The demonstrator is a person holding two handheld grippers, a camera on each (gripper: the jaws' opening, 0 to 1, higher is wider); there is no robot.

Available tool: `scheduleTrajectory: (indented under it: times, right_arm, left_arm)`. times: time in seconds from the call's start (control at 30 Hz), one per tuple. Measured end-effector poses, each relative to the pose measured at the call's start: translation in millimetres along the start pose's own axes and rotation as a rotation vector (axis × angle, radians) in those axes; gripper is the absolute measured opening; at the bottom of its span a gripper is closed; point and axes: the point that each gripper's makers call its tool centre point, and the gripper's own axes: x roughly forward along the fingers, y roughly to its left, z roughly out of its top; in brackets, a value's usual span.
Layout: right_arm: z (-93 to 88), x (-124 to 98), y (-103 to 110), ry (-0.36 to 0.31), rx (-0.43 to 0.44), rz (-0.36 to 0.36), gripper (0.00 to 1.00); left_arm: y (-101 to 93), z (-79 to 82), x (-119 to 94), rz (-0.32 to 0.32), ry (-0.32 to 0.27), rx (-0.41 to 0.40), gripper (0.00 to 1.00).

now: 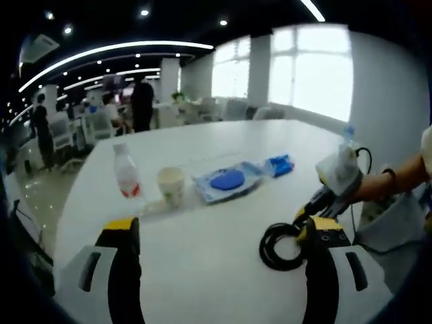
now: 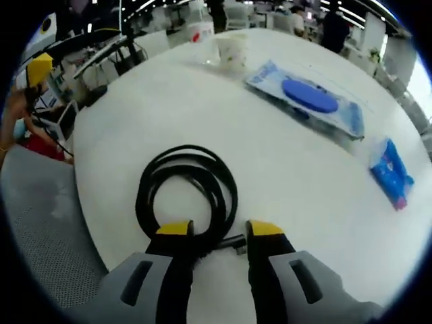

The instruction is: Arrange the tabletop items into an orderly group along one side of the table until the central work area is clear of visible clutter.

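A black coiled cable point(image 1: 280, 246) point(image 2: 185, 189) lies near the front edge of the round white table point(image 1: 202, 270) point(image 2: 135, 108). My right gripper point(image 2: 220, 231) point(image 1: 302, 216) is closed on the coil's near edge, beside its plug. My left gripper point(image 1: 223, 233) hovers wide open over the table with nothing between its jaws, and the cable is by its right jaw. Further back in a row stand a clear bottle with a red label point(image 1: 126, 174), a paper cup point(image 1: 171, 185) point(image 2: 231, 48), a blue wipes pack point(image 1: 229, 181) point(image 2: 307, 98) and a small blue packet point(image 1: 279, 165) point(image 2: 390, 169).
A person's forearm with a wristband point(image 1: 395, 179) holds the right gripper from the right. Office chairs point(image 1: 101, 125) and standing people point(image 1: 142, 101) fill the room behind the table. The table edge point(image 2: 84, 202) curves close below the cable.
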Motion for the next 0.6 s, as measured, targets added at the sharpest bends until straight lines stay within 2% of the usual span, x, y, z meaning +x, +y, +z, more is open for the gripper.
scheduleTrajectory:
  times: [0.17, 0.23, 0.37, 0.43, 0.6]
  right_arm:
    - [-1.1, 0.2, -0.8, 0.032, -0.013, -0.006, 0.29]
    - [-1.2, 0.2, -2.4, 0.036, 0.015, -0.013, 0.28]
    - [-1.5, 0.0, -1.7, 0.042, 0.014, -0.017, 0.27]
    - [-1.3, 0.1, -1.8, 0.041, 0.017, -0.019, 0.27]
    - [-1.1, -0.3, -2.0, 0.045, 0.029, -0.011, 0.26]
  left_arm:
    - [-5.4, -2.0, 0.6, -0.018, 0.016, 0.002, 0.99]
    - [-7.5, -2.2, -0.5, -0.016, 0.018, 0.001, 0.99]
    - [-9.4, 5.0, -2.5, -0.016, -0.038, -0.046, 0.99]
    - [-11.0, 4.1, -2.2, -0.026, -0.035, -0.063, 0.99]
    - [-10.6, 0.1, -3.0, -0.013, -0.022, -0.041, 0.99]
